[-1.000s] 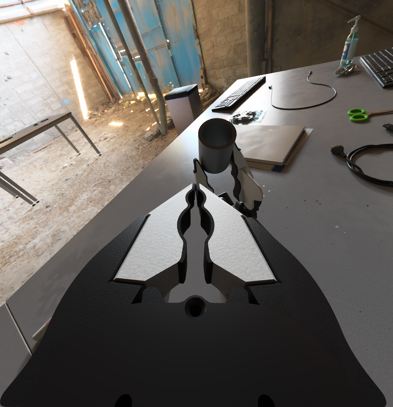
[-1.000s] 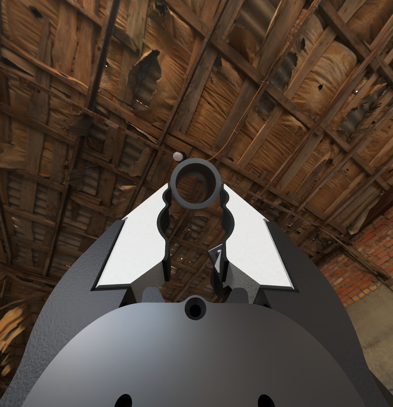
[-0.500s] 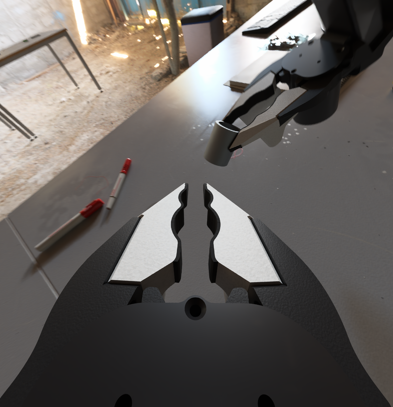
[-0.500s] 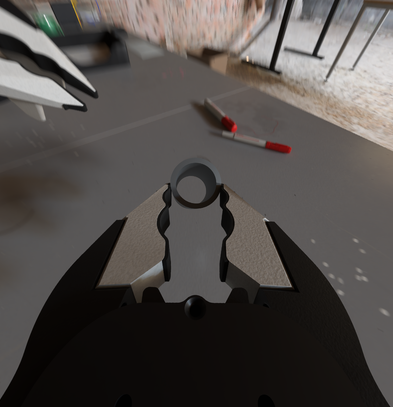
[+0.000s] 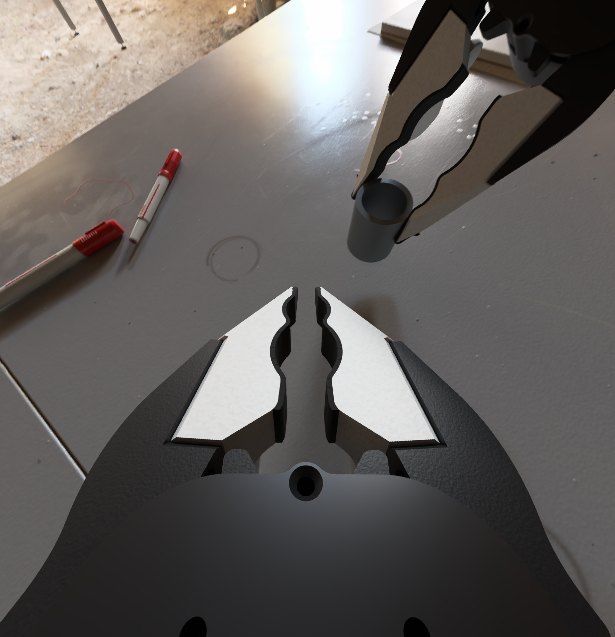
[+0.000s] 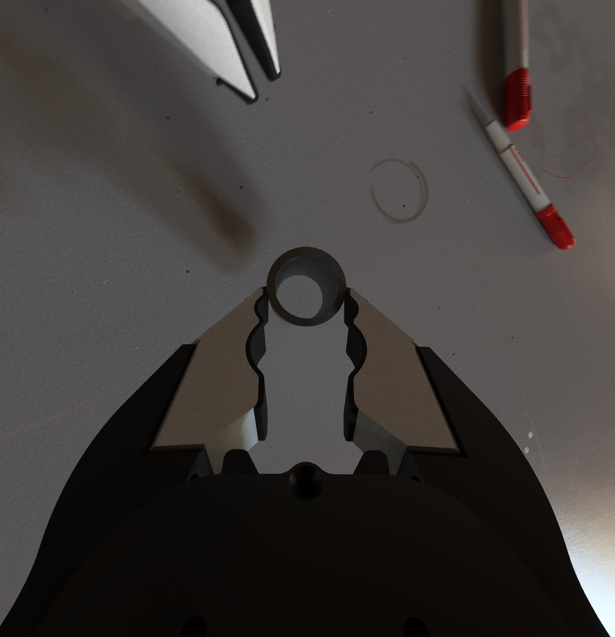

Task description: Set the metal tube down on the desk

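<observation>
The metal tube [image 5: 368, 238] is a short dark grey cylinder, upright, with its open end up. My right gripper [image 5: 381, 210] comes down from the upper right and is shut on the tube's upper rim. In the right wrist view I look straight down through the tube [image 6: 328, 279] between the tips of the right gripper [image 6: 306, 293]. The tube's lower end is at or just above the grey desk [image 5: 471, 344]; I cannot tell whether it touches. My left gripper [image 5: 306, 293] is empty, with its jaws nearly together, a little in front of the tube. It also shows in the right wrist view [image 6: 263, 86].
Two red-capped markers [image 5: 154, 196] [image 5: 57, 255] lie to the left, also seen in the right wrist view [image 6: 526, 186] [image 6: 516, 69]. A thin ring mark [image 5: 233, 255] is on the desk between them and the tube. A notebook [image 5: 395, 27] lies behind. The desk edge runs along the upper left.
My right gripper swung from pointing at the ceiling to pointing down at the desk, carrying the tube down with it. My left gripper tilted down toward the desk and its jaws parted slightly.
</observation>
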